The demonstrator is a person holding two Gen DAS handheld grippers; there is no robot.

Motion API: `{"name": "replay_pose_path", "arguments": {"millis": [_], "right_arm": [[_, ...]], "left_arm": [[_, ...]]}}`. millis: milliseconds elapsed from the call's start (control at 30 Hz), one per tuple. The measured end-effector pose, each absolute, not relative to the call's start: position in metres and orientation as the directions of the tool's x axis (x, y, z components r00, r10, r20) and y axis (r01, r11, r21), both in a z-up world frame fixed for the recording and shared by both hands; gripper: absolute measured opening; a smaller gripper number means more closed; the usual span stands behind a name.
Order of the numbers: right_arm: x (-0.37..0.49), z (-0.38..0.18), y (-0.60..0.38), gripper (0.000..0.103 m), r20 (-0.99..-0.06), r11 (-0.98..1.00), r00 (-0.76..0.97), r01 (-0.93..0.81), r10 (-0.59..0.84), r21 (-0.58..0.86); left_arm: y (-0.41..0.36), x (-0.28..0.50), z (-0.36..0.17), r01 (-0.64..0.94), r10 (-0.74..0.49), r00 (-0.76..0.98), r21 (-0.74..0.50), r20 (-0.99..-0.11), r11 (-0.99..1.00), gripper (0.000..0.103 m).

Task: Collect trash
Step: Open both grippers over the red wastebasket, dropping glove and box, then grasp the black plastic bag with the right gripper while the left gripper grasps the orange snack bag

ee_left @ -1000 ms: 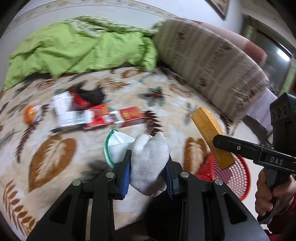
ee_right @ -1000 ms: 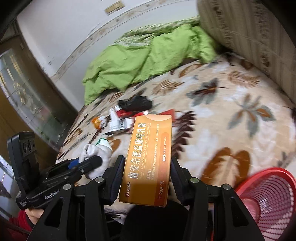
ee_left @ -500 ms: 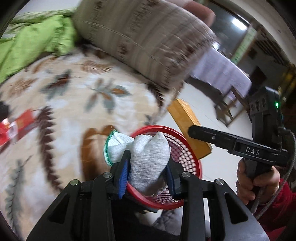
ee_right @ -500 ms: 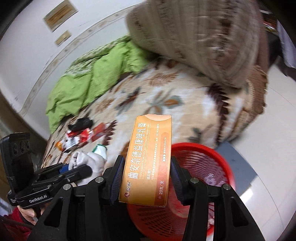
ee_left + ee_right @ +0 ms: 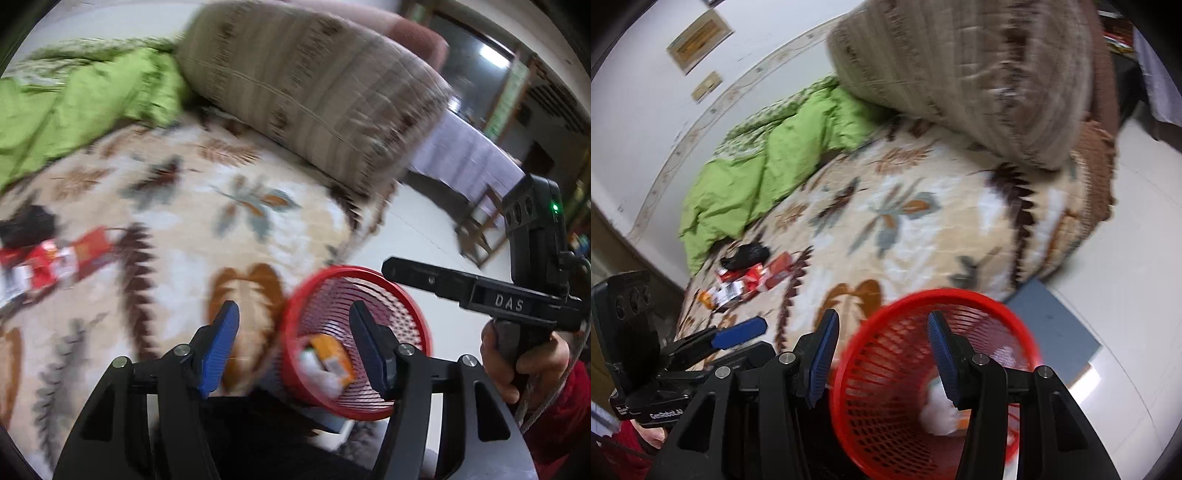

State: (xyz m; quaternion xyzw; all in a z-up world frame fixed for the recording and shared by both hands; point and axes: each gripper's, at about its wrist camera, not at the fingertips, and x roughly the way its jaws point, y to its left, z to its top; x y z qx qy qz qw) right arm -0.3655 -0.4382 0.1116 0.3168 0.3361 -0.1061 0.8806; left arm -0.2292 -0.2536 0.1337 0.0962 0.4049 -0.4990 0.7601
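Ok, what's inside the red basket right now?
The red basket holds an orange box and a white glove near the bottom. The basket's wall and the gripper fingers cover part of the inside, so anything else there can't be seen.

— Where's the trash?

— An orange box [image 5: 330, 356] and a white bundle [image 5: 938, 413] lie inside the red mesh basket [image 5: 291, 325], on the near floor beside the bed.

— More?

— Red-and-white wrappers [image 5: 750, 282] lie scattered farther left.
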Motion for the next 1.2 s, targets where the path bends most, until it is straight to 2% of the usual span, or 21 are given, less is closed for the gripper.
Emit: {"name": "replay_pose_path", "arguments": {"millis": [133, 433, 667, 767, 1033, 1100, 1200], "right_arm": [[-0.324, 0.117, -0.403, 0.053, -0.64, 0.823, 0.76, 0.29, 0.111, 0.488], [-0.24, 0.114, -0.319, 0.053, -0.652, 0.871, 0.707, 0.104, 0.275, 0.48], [-0.189, 0.121, -0.261, 0.053, -0.675, 0.909, 0.665, -0.017, 0.321, 0.415], [-0.164, 0.129, -0.25, 0.061, -0.671, 0.916, 0.668, -0.039, 0.32, 0.398], [-0.074, 0.14, -0.258, 0.068, -0.659, 0.865, 0.664, 0.036, 0.353, 0.5], [-0.039, 0.14, -0.262, 0.078, -0.686, 0.857, 0.647, 0.096, 0.333, 0.507], [0.008, 0.137, -0.267, 0.082, -0.724, 0.838, 0.615, 0.18, 0.313, 0.515]], "left_arm": [[-0.205, -0.204, 0.143, 0.771, -0.648, 0.303, -0.221, -0.699, 0.598, 0.061], [-0.096, -0.153, 0.137, 0.569, -0.541, 0.469, -0.23, -0.698, 0.79, 0.062], [-0.023, -0.119, 0.136, 0.397, -0.454, 0.559, -0.257, -0.694, 0.881, 0.062], [0.006, -0.104, 0.135, 0.325, -0.428, 0.582, -0.284, -0.691, 0.902, 0.062], [0.054, -0.078, 0.127, 0.203, -0.371, 0.612, -0.315, -0.698, 0.927, 0.062], [0.061, -0.073, 0.124, 0.189, -0.367, 0.614, -0.321, -0.699, 0.928, 0.062], [0.068, -0.066, 0.121, 0.178, -0.36, 0.617, -0.321, -0.7, 0.93, 0.062]]}}
